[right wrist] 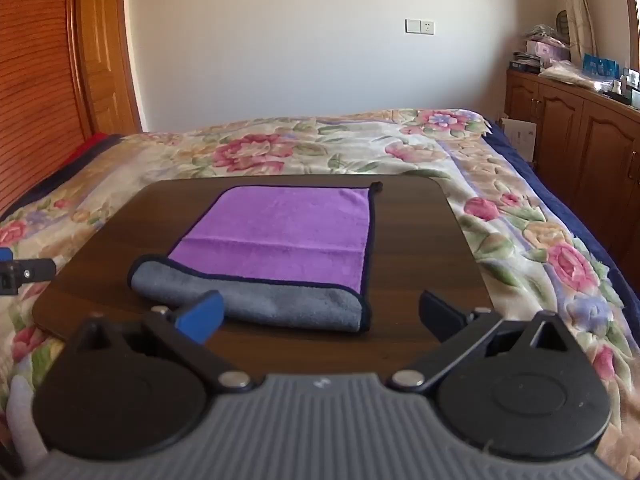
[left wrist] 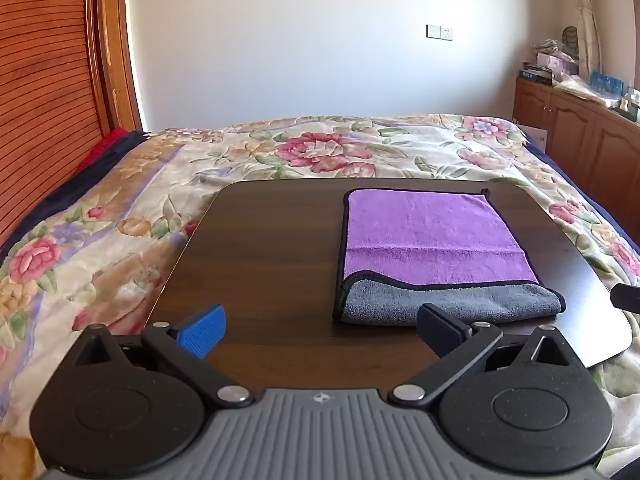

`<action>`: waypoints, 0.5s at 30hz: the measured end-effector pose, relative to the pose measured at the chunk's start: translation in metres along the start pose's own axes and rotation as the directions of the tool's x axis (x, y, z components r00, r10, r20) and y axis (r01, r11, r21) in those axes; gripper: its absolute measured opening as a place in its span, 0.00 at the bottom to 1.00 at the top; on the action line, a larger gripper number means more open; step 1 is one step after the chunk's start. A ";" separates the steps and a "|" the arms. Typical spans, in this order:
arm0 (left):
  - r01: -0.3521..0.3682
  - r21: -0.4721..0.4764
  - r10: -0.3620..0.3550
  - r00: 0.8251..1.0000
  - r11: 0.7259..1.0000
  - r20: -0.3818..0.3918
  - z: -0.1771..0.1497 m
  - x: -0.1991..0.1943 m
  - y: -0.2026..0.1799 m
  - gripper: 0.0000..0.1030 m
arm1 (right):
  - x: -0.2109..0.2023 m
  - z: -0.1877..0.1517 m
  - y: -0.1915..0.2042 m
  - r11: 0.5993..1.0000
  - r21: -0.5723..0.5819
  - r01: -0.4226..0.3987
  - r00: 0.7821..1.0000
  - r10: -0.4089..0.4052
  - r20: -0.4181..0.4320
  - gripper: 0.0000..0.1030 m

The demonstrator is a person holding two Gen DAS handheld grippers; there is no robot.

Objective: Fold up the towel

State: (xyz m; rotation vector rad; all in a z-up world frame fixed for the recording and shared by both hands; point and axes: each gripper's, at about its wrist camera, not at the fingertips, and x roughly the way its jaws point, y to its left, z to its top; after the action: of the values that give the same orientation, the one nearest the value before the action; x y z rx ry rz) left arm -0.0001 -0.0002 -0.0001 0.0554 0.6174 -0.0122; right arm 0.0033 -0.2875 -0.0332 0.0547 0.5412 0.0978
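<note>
A purple towel (left wrist: pixel 432 232) with a dark hem lies on a dark wooden board (left wrist: pixel 264 248). Its near edge is folded back so the grey underside (left wrist: pixel 448 300) shows as a strip. My left gripper (left wrist: pixel 320 330) is open and empty, hovering at the board's near edge, left of the towel. In the right wrist view the towel (right wrist: pixel 288 232) lies just ahead, with the grey strip (right wrist: pixel 280 304) nearest. My right gripper (right wrist: pixel 320 316) is open and empty, close to the strip's near right end. Each gripper's tip shows at the other view's edge.
The board (right wrist: pixel 420 232) rests on a bed with a floral blanket (left wrist: pixel 120 208). A wooden headboard (left wrist: pixel 44 92) is on the left. Wooden cabinets (right wrist: pixel 580 136) with clutter on top stand along the right wall. A white wall is behind.
</note>
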 end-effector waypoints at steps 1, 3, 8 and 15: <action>0.001 -0.001 -0.001 1.000 1.000 0.003 0.000 0.000 0.000 0.97 | 0.000 0.000 0.000 1.000 0.001 0.000 1.000 0.000 0.001 1.00; -0.001 0.000 0.001 1.000 1.000 0.002 0.000 0.000 0.000 0.97 | 0.000 0.000 0.000 1.000 0.005 -0.005 1.000 0.005 -0.003 1.00; -0.001 0.001 0.001 1.000 1.000 -0.002 0.000 0.000 0.000 0.97 | 0.000 0.000 0.000 1.000 0.002 -0.002 1.000 0.002 -0.005 1.00; -0.001 -0.001 0.001 1.000 1.000 0.000 0.001 -0.002 0.002 0.97 | 0.000 0.000 -0.002 1.000 0.002 -0.002 1.000 0.002 -0.006 1.00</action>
State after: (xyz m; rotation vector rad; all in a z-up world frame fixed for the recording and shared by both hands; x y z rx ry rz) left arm -0.0016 0.0015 0.0019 0.0546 0.6176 -0.0114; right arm 0.0037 -0.2896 -0.0335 0.0570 0.5474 0.0992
